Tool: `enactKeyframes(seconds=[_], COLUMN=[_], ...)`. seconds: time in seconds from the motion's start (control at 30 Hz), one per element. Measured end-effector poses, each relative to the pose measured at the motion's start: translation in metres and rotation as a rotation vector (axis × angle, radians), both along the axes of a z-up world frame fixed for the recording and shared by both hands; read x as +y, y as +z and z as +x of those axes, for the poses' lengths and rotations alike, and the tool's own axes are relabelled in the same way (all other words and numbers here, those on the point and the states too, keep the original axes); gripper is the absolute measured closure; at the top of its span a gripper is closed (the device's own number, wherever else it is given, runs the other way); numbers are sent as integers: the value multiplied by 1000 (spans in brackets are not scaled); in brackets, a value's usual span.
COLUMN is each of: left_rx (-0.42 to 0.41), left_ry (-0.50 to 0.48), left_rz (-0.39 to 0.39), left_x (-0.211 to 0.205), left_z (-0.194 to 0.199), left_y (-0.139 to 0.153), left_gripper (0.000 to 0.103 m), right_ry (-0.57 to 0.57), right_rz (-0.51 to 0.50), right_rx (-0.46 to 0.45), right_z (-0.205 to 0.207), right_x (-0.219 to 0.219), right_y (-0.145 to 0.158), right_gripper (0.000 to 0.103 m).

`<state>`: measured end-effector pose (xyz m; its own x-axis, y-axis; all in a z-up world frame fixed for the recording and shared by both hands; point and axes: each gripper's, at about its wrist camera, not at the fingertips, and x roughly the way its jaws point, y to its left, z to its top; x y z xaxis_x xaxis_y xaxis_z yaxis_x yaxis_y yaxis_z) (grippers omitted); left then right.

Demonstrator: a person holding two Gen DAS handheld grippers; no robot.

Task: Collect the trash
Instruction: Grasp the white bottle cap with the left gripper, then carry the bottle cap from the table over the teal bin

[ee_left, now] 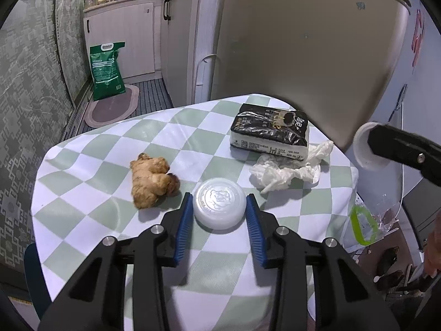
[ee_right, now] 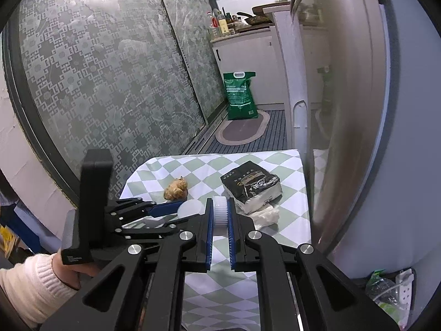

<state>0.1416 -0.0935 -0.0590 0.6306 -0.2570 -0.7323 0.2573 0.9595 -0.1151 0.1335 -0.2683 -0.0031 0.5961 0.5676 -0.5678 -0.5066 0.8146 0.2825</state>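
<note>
On the checkered worktop (ee_left: 91,162) we've got one knob of ginger (ee_left: 150,182), one black tissue pack (ee_left: 271,131), one crumpled white tissue (ee_left: 284,171) tucked against that pack, and one round white plastic lid (ee_left: 219,202) lying flat. A second white lid (ee_right: 220,212) is off the cloth, held on edge. The left gripper (ee_left: 219,207) has its blue fingers (ee_left: 184,220) spread either side of the flat lid, right alongside its rim; whether they press it, hard to tell. The right gripper (ee_right: 220,215) has its fingers nearly pressed together, pinching the upright lid between the pads. Past the worktop's edge, clear plastic bags sit low down with a green ring (ee_left: 363,227) among them.
</note>
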Motion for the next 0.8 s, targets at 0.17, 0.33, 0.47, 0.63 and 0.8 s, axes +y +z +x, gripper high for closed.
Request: enactKeyframes(seconds=[0.17, 0.33, 0.47, 0.63, 0.8], left_rx=[-33, -70, -80, -90, -85], left_ry=[-7, 4, 37, 74, 120], left_rz=[-27, -45, -55, -51, -43], left_x=[12, 34, 55, 87, 123], left_z=[-19, -34, -38, -48, -57], left_y=[13, 28, 34, 39, 37], left_gripper=[62, 62, 62, 62, 62], right_ry=[4, 23, 43, 63, 81], right_rz=[-14, -23, -26, -31, -33], right_rx=[11, 7, 13, 16, 25], right_z=[0, -3, -1, 0, 3], right_x=[3, 13, 26, 40, 54], right_y=[-5, -1, -1, -2, -3], right_gripper=[94, 94, 94, 94, 94])
